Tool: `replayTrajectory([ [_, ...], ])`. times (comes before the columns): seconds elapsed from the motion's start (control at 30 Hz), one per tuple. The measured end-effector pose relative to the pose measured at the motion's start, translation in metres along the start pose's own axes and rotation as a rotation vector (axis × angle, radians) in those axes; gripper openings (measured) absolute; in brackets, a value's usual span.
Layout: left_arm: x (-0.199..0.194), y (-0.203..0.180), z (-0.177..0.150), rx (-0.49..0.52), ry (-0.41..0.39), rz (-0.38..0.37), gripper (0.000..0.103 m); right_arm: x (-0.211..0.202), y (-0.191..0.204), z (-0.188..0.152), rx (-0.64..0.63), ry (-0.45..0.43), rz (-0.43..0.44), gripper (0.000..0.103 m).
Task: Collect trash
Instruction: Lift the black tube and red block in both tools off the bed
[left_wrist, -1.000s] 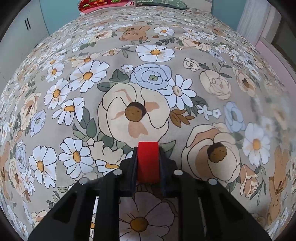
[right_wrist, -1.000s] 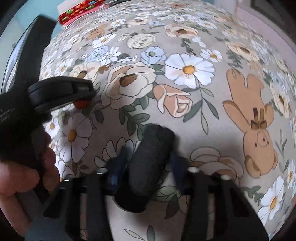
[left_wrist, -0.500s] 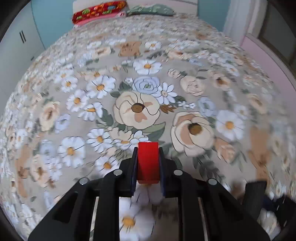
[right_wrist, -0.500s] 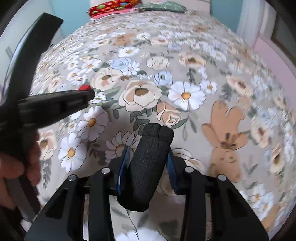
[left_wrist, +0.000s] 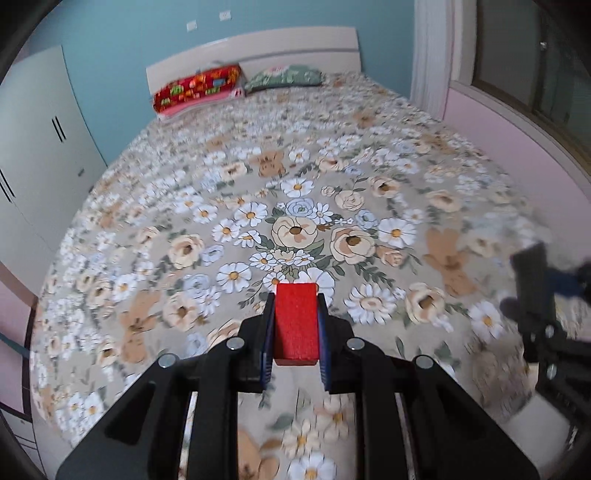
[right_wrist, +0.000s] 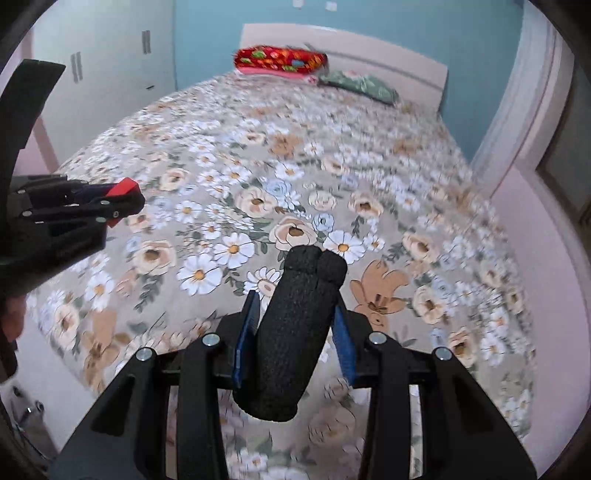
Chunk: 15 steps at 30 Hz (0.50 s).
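- Our left gripper (left_wrist: 295, 325) is clamped on a red block (left_wrist: 296, 323), its blue pads (left_wrist: 266, 343) pressed flat against both sides of it
- Our right gripper (right_wrist: 293, 328) is closed around a black foam roll (right_wrist: 291, 332), which stands tilted between the pads and juts past the fingertips
- Both pieces are held in the air above the bed, clear of the cover
- From the right wrist view we see the left gripper off to the left, the red block's tip poking out in front
- Below lies the floral bedspread (left_wrist: 258, 206), with daisies, roses and tan bears
- At the far end a red pillow (left_wrist: 197, 90) and a green pillow (left_wrist: 284, 78) lie side by side against the white headboard (left_wrist: 255, 50)
- A white wardrobe (left_wrist: 40, 155) stands to the left of the bed
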<state>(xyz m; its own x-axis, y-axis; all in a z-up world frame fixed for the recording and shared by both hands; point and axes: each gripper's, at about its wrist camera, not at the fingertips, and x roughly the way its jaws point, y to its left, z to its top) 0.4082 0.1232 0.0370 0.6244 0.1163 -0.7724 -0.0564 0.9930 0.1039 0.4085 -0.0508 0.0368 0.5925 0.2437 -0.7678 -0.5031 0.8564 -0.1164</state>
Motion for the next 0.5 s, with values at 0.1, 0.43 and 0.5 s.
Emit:
replayTrajectory([
  [0.1,-0.048,-0.008,-0.015,0.039,-0.042,0.011,0.022,-0.044,0.007,-0.01,-0.043,-0.036,-0.01,0.04],
  [0.43,-0.17,-0.048,-0.064,0.166,-0.175,0.02,0.022,-0.182,0.031,-0.045,-0.187,-0.177,-0.053,0.04],
  [0.5,-0.186,-0.052,-0.075,0.181,-0.199,0.026,0.022,-0.202,0.035,-0.054,-0.212,-0.187,-0.055,0.04],
])
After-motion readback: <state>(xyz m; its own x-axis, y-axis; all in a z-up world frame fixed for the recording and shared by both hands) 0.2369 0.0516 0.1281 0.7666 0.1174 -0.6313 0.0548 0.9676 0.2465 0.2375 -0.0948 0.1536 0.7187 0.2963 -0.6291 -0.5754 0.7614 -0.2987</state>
